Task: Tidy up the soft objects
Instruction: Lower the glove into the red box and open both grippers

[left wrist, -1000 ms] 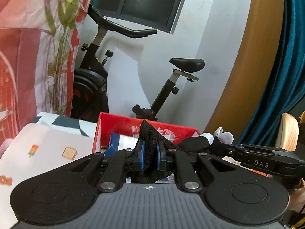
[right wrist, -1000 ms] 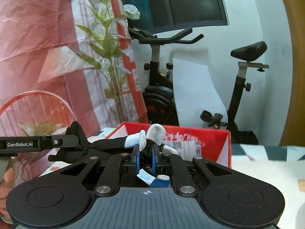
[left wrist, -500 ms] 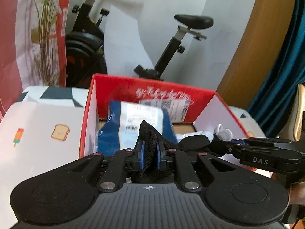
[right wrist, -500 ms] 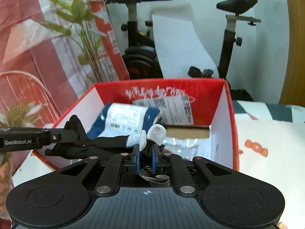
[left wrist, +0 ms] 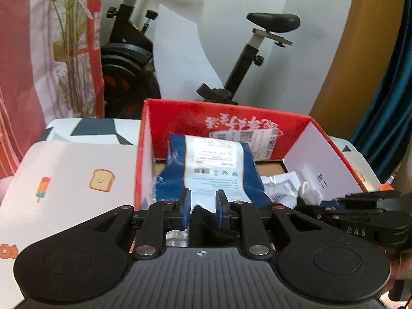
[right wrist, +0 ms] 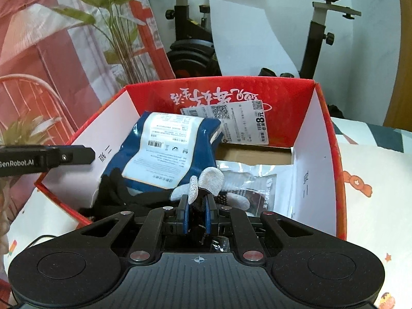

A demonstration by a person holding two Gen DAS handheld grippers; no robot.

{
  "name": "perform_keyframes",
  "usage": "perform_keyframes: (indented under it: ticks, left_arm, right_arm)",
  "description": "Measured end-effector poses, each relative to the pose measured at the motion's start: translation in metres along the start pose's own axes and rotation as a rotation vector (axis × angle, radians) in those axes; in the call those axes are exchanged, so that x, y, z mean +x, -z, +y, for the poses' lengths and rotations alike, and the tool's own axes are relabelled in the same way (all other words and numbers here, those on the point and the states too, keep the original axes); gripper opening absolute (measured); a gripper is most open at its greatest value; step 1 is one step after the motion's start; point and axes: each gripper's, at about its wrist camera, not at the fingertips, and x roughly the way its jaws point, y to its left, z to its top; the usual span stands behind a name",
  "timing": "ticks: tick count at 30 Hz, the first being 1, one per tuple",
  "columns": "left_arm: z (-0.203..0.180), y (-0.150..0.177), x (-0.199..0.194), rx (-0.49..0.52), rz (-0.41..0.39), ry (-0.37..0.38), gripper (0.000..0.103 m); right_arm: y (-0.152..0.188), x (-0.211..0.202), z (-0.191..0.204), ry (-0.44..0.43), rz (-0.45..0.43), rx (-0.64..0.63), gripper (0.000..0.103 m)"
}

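Nearest in the left wrist view, the left gripper (left wrist: 203, 207) has its blue-padded jaws opening, with the cuff end of a black knitted glove with grey-white fingertips (left wrist: 199, 219) lying loose in the gap between them, the pads no longer pressing on it. In the right wrist view, the right gripper (right wrist: 195, 212) is clamped tight on the fingertip end of the same glove (right wrist: 206, 182), whose pale tips stick up just beyond the pads while its black body trails to the left. The glove hangs low over the near part of an open red cardboard box with white inner walls (right wrist: 316, 139). Just beyond the glove, inside the box, a blue-and-white plastic pouch with a printed label (right wrist: 164, 149) leans on the left, and a clear crinkled plastic packet (right wrist: 247, 180) lies to its right. Far behind the box stand a black exercise bike (left wrist: 247, 59) and a green leafy plant (right wrist: 113, 33) against a red-and-white backdrop.
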Motion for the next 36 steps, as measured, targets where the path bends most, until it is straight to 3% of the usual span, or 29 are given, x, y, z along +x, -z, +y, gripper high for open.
perform_keyframes:
  ticks: [17,20,23,25,27,36]
  left_arm:
    - [-0.006,0.006,-0.012,0.019,-0.027,-0.024,0.021]
    - [-0.005,0.007,-0.015,0.014,-0.026,-0.031,0.021]
    - [-0.007,0.008,-0.016,0.020,-0.023,-0.040,0.021]
    - [-0.009,0.009,-0.018,0.026,-0.024,-0.046,0.021]
    - [-0.011,0.009,-0.022,0.026,-0.031,-0.043,0.021]
    - [-0.016,0.045,-0.058,0.032,-0.080,0.005,0.022]
  right_arm:
    - [-0.008,0.019,0.016,-0.064,0.063,0.018,0.012]
    - [-0.007,0.016,0.015,-0.051,0.065,0.029,0.020]
    - [-0.007,0.009,0.016,-0.008,0.045,0.010,0.032]
    - [-0.007,0.001,0.016,0.011,0.029,-0.001,0.047]
    - [-0.006,-0.009,0.017,0.024,0.003,-0.013,0.052]
    - [0.018,-0.060,0.024,-0.006,-0.119,-0.043,0.052]
